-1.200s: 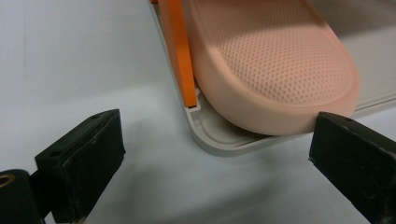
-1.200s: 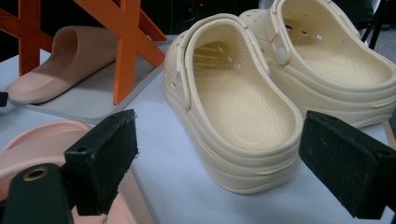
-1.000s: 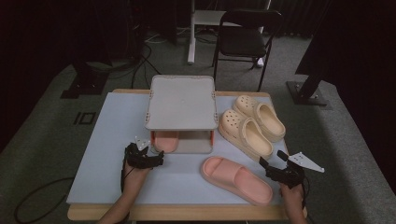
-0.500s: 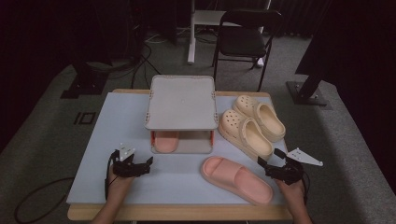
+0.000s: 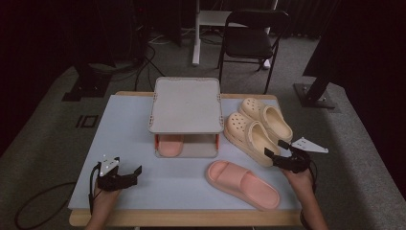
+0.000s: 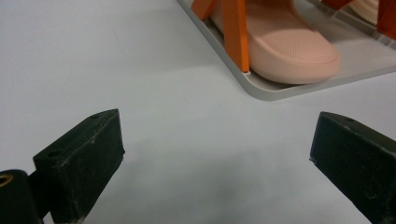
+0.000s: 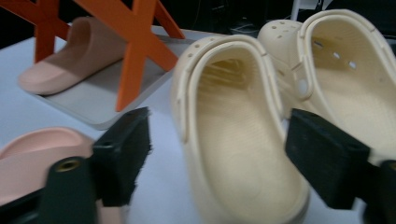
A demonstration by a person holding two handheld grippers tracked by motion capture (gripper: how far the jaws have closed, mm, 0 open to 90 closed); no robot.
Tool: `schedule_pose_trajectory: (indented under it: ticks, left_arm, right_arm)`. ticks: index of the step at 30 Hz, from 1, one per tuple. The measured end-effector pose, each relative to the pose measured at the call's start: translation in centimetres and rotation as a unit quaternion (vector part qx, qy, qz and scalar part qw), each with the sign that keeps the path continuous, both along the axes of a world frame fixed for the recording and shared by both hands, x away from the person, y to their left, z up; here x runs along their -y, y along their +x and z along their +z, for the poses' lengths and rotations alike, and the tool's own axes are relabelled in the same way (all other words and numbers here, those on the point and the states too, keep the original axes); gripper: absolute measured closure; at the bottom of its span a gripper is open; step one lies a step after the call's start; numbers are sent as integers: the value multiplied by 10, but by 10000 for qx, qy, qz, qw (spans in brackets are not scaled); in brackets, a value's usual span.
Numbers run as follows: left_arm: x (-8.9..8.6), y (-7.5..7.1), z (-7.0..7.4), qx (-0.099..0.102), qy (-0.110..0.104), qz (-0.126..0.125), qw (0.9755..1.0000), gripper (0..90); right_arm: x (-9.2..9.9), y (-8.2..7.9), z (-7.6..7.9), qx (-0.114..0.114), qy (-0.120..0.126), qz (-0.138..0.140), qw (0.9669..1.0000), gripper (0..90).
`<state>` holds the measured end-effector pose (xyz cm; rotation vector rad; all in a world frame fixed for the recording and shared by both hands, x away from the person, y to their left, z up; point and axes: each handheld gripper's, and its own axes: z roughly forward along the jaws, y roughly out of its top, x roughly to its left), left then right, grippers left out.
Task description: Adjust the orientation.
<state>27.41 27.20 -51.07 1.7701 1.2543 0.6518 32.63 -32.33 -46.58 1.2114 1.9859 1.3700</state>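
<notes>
A grey two-level rack point(image 5: 186, 105) stands mid-table, with one pink slide point(image 5: 170, 144) point(image 6: 285, 46) on its lower shelf. The other pink slide point(image 5: 242, 183) lies on the table in front. Two cream clogs point(image 5: 251, 136) point(image 7: 233, 154) sit side by side right of the rack. My right gripper point(image 5: 276, 149) point(image 7: 219, 158) is at the near clog's heel. Its jaws have just been closing and straddle the heel without pressing on it. My left gripper point(image 5: 136, 172) point(image 6: 217, 163) hovers open over bare table at the front left, pointing toward the rack.
The table point(image 5: 124, 129) has a pale blue top with a wooden front edge. Orange cross legs point(image 7: 135, 56) hold up the rack's upper shelf. A black folding chair point(image 5: 251, 43) and stand bases are on the carpet behind.
My left gripper has drawn back from the rack's front toward the table's front-left corner. My right gripper has moved forward to the near clog's heel, and its jaws look narrower.
</notes>
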Motion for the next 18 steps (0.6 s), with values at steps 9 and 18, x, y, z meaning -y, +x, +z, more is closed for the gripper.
schedule_pose_trajectory:
  ticks: [9,18]
  left_arm:
    - [-2,-7,-2,14,-53,-39,10000,27]
    - [-2,-14,-3,20,-95,-74,9999,27]
  right_arm:
    - [2,32,1,-52,-327,43,9994,350]
    - [2,67,-6,-261,-438,135,9986,504]
